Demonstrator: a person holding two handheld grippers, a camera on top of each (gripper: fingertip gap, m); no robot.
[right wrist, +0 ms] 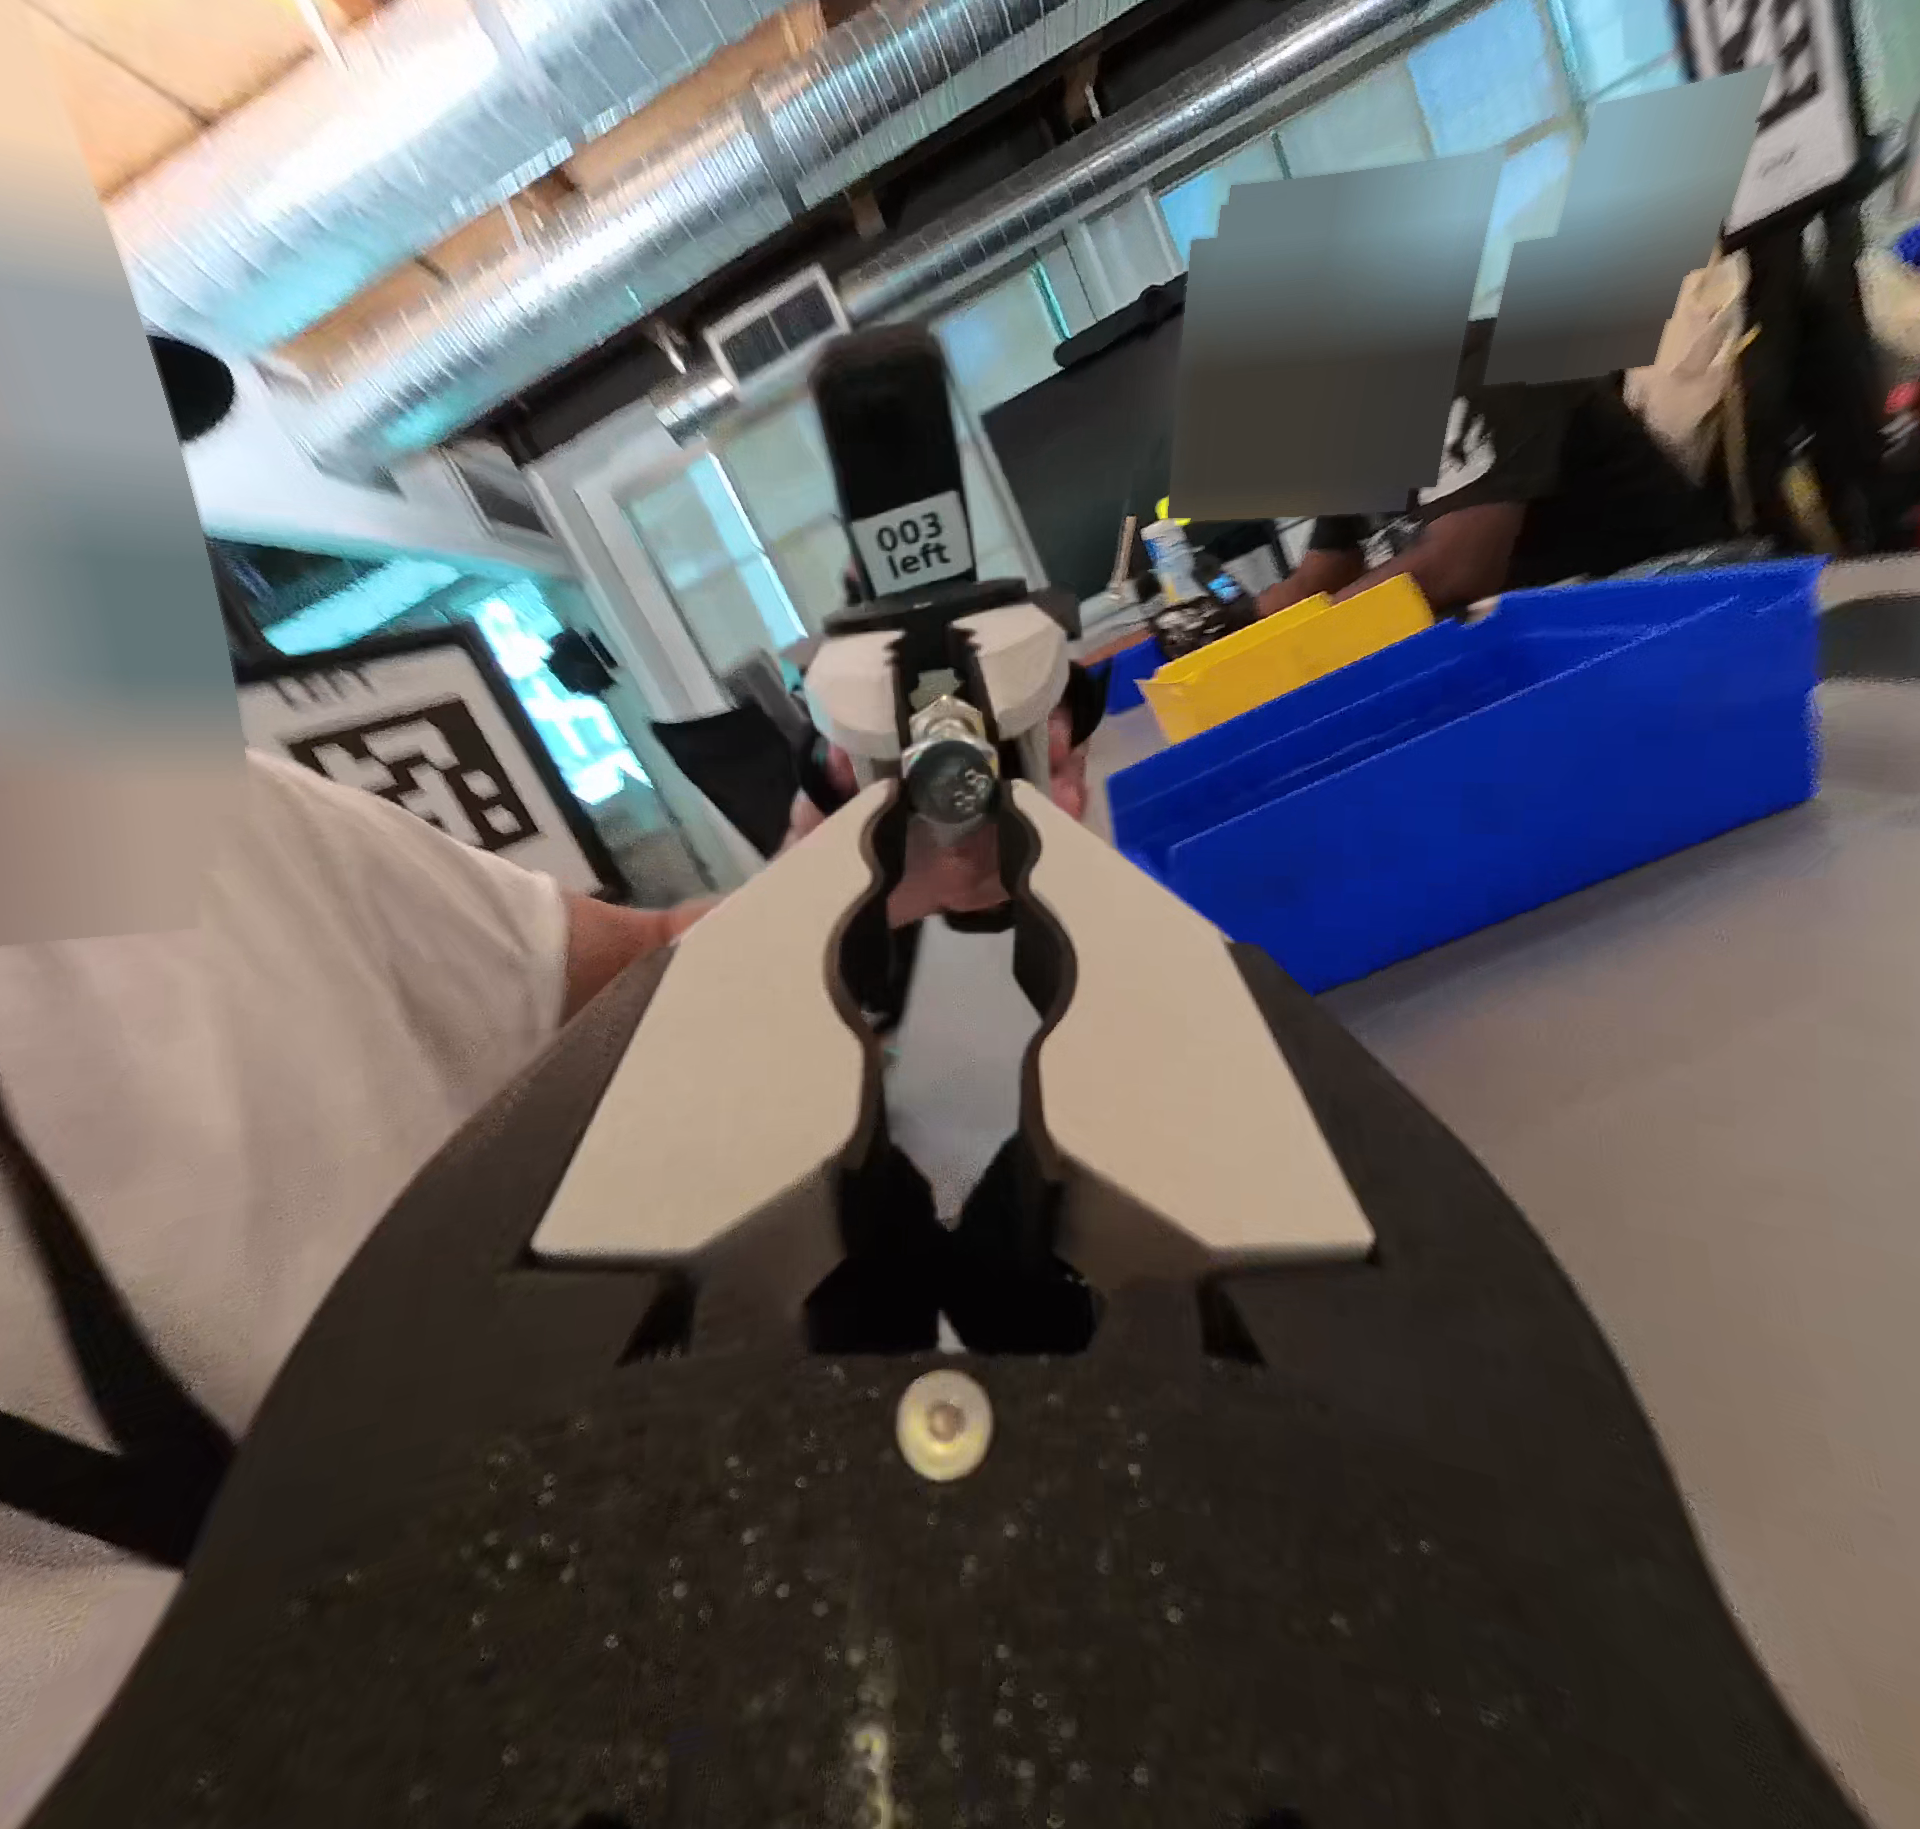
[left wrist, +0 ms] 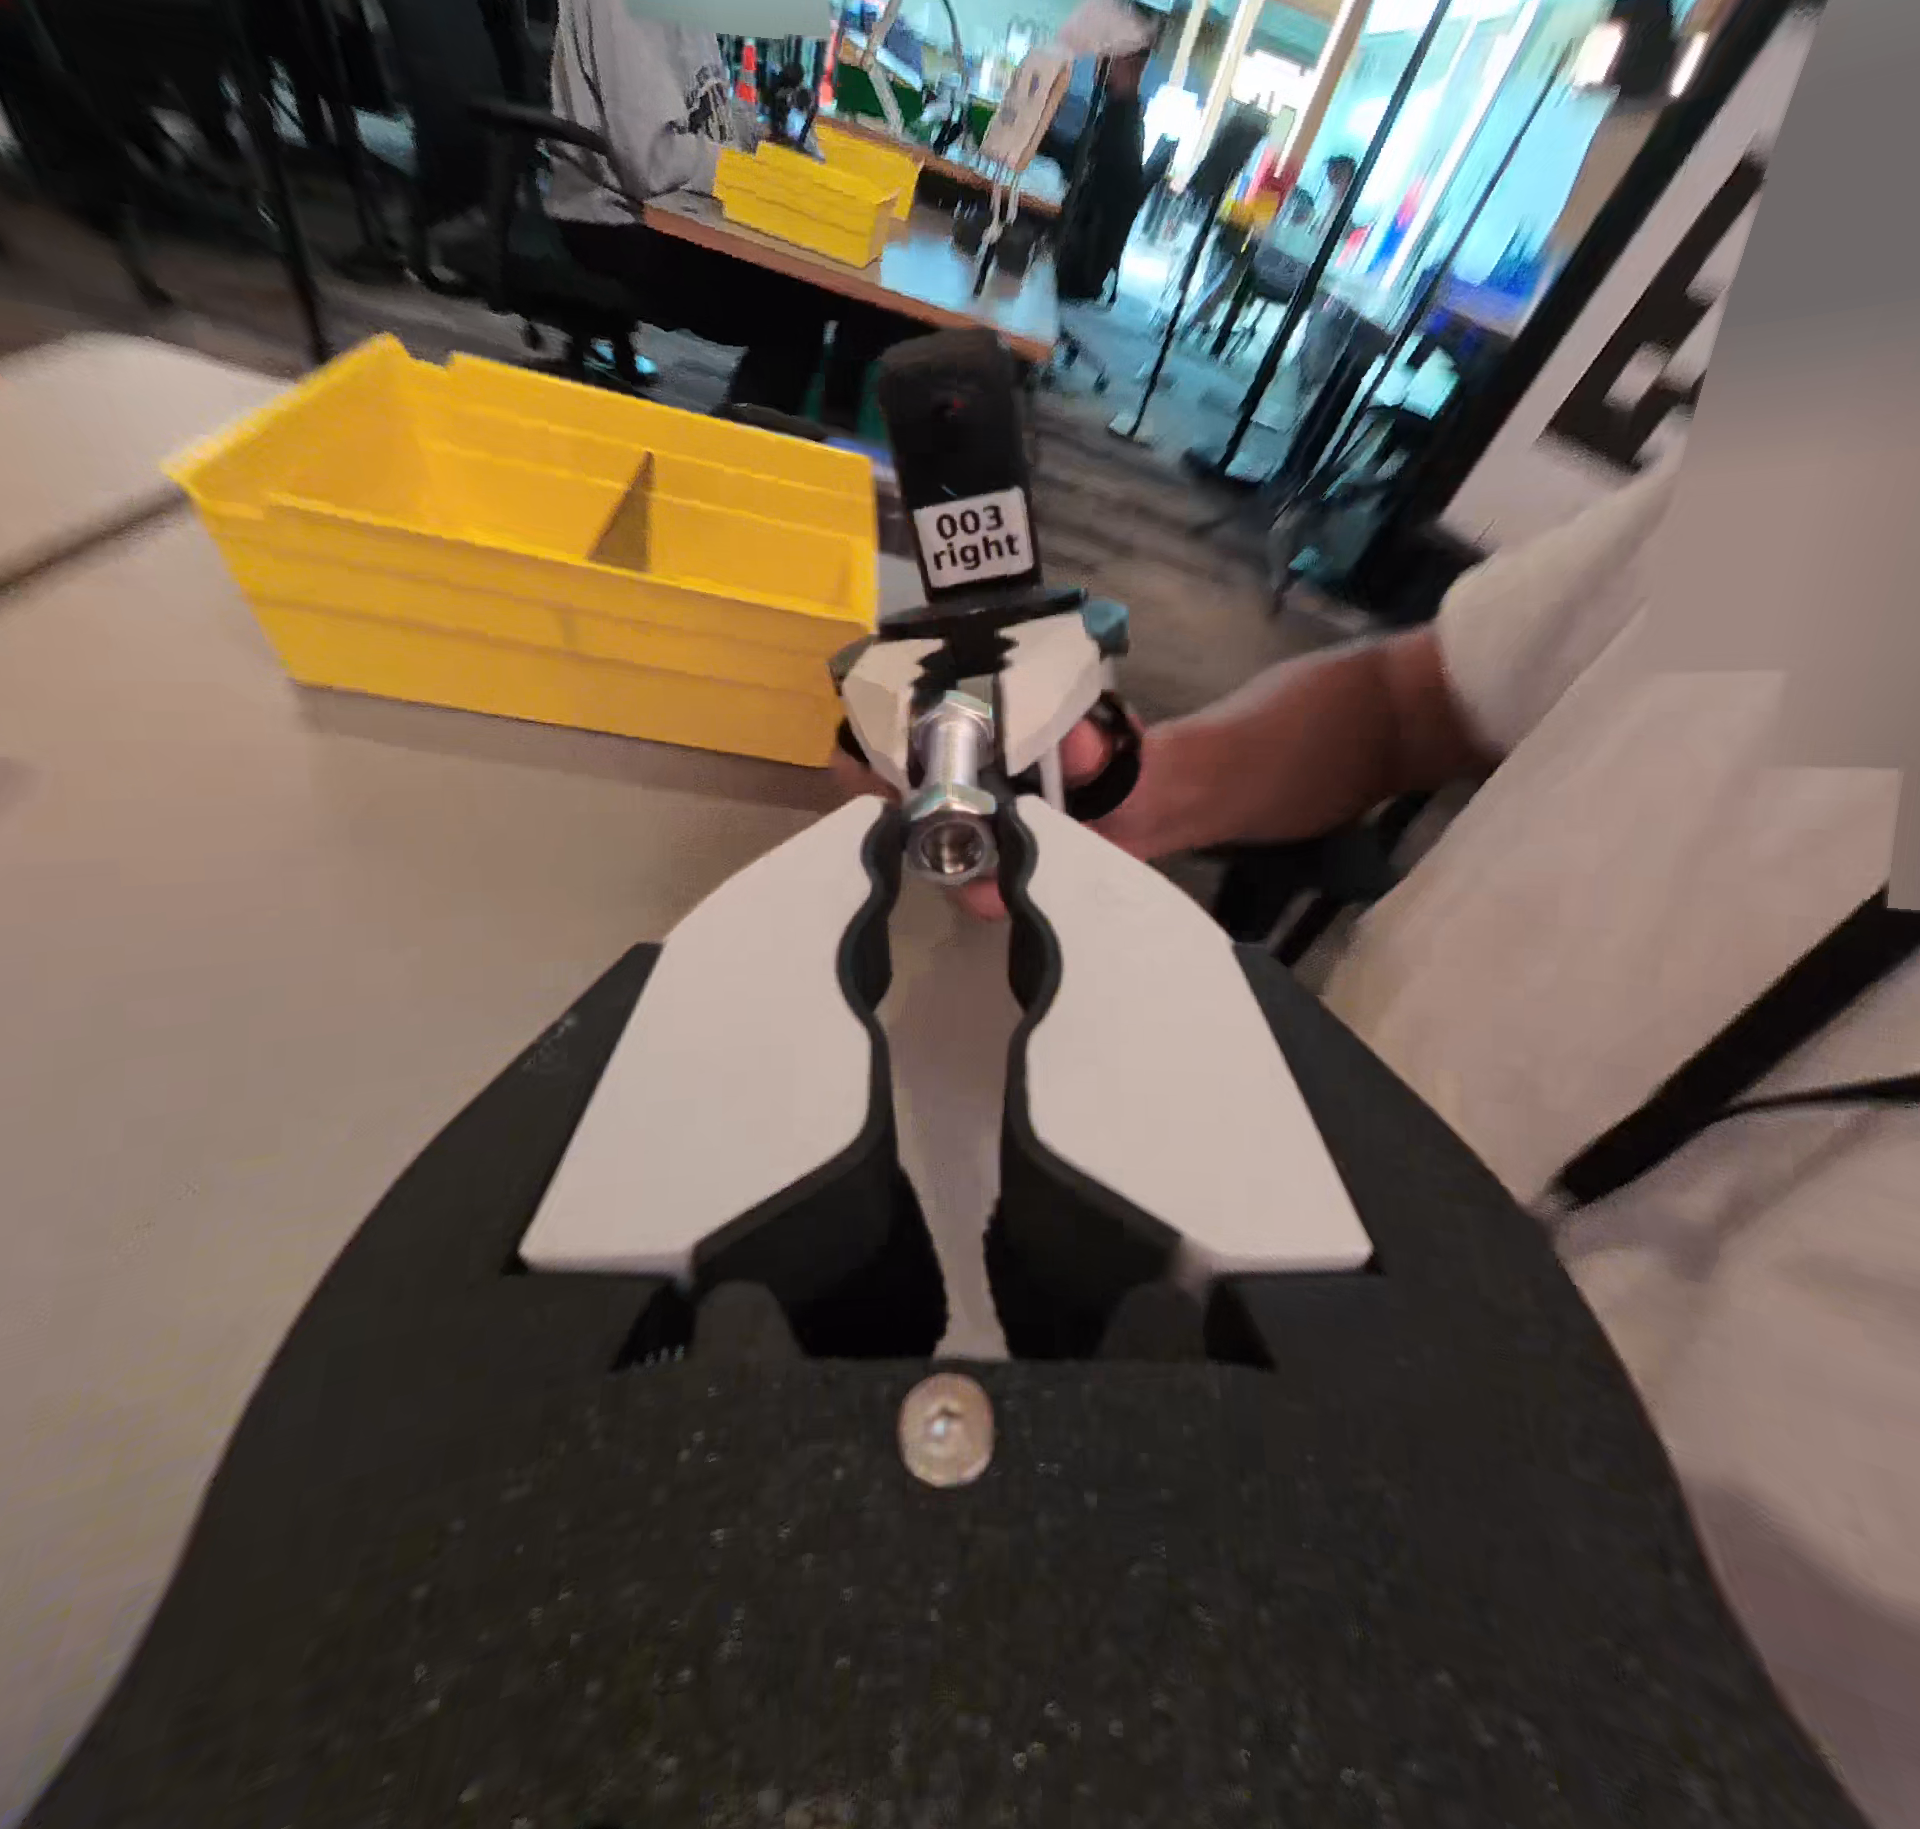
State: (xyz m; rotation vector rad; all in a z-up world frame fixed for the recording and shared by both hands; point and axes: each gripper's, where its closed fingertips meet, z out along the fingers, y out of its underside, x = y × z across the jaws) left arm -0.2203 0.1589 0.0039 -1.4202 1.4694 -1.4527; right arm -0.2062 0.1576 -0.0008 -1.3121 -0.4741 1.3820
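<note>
Between facing grippers: silver bolt [left wrist: 951, 771], long axis along both finger lines; left gripper [left wrist: 948, 844] clamped on nut end, right gripper [right wrist: 951, 792] on head end.

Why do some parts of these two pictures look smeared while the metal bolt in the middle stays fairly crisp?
Left wrist view: the bolt and the yellow bin are fairly sharp; the far room is smeared, and straight lines bend at the edges, a wide-angle effect. Right wrist view: the ceiling ducts streak with motion blur, the blue bin is soft, the bolt's head reads clearly.
</note>
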